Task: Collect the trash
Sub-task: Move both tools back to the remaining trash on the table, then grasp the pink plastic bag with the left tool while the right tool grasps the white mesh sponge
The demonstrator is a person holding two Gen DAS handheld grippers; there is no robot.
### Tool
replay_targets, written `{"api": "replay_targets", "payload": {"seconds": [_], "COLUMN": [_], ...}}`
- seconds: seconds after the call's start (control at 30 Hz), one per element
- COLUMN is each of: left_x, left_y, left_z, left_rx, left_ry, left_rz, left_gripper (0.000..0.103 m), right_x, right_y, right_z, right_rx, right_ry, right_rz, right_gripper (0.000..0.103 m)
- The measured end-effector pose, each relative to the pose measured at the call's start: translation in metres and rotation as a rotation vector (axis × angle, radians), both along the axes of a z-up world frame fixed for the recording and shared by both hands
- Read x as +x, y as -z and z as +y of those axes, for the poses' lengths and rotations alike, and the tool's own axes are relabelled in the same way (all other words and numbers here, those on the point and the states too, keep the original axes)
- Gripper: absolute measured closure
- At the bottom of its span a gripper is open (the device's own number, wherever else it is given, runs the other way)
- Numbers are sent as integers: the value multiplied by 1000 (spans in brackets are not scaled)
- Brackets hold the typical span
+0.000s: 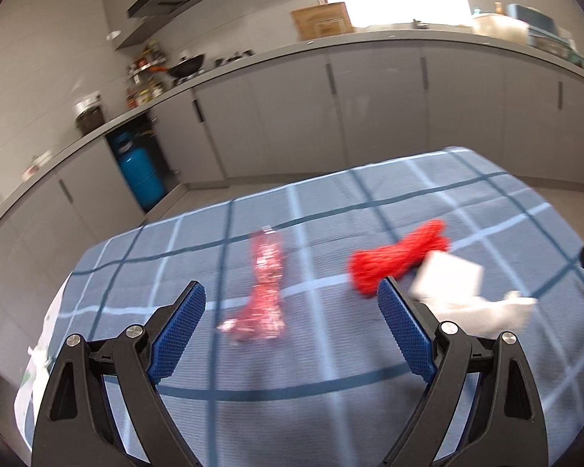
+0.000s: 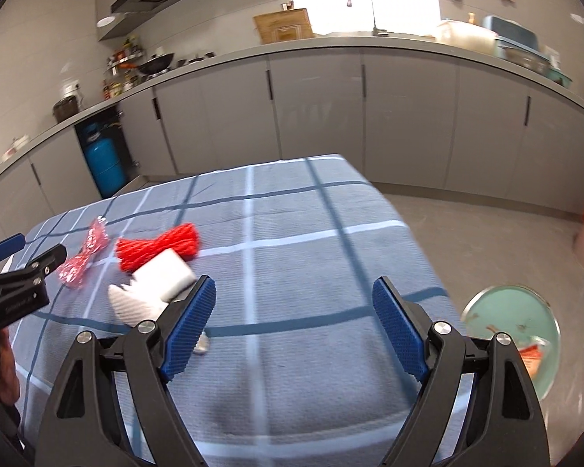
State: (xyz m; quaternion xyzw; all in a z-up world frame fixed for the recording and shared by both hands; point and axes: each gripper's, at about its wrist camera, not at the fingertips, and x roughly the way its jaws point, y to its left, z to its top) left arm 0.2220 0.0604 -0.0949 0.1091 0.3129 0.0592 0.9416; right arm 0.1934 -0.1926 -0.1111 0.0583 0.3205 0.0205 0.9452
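1. Left gripper (image 1: 292, 311): jaws spread wide, nothing between the pads; it hangs above the near-left part of the table (image 2: 292, 389), aimed at the red-and-white wrapper (image 1: 266, 295).
2. Right gripper (image 2: 294, 311): jaws spread too, empty, over bare checked cloth right of the trash cluster.
3. Trash sits left of centre on the table: wrapper farthest left, red mesh bundle (image 2: 157, 251) beside it, white block (image 2: 165, 278) touching the mesh, crumpled white paper (image 2: 134, 305) just nearer.
4. Count: one wrapper, one mesh bundle, one white block, one crumpled paper; possibly a small grey scrap behind the right finger, unclear.
5. Teal bin (image 2: 510, 334) stands on the floor off the table's right edge, a scrap or two already inside.
6. Risk: mesh, block and paper touch, so a pinch on one likely drags or flicks another off the edge.
7. Risk: the thin wrapper lies flat; the pads may close on cloth instead and pull the tablecloth.
8. Risk: both grippers converging on one cluster could collide.
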Motion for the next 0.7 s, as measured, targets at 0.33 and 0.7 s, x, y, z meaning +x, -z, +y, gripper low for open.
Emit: {"api": "replay_targets", "payload": {"seconds": [0.33, 0.7], "left_x": [28, 50], "left_y": [17, 44], "left_z": [47, 59], "left_rx": [-21, -74], "left_ry": [-86, -105], "left_rz": [50, 136], "left_gripper": [12, 12], "right_x": [18, 29], "right_y": [11, 29], "right_z": [45, 75], "right_rx": [-16, -16], "right_ry": [-117, -211], "right_rz": [34, 95], "right_gripper": [21, 22]}}
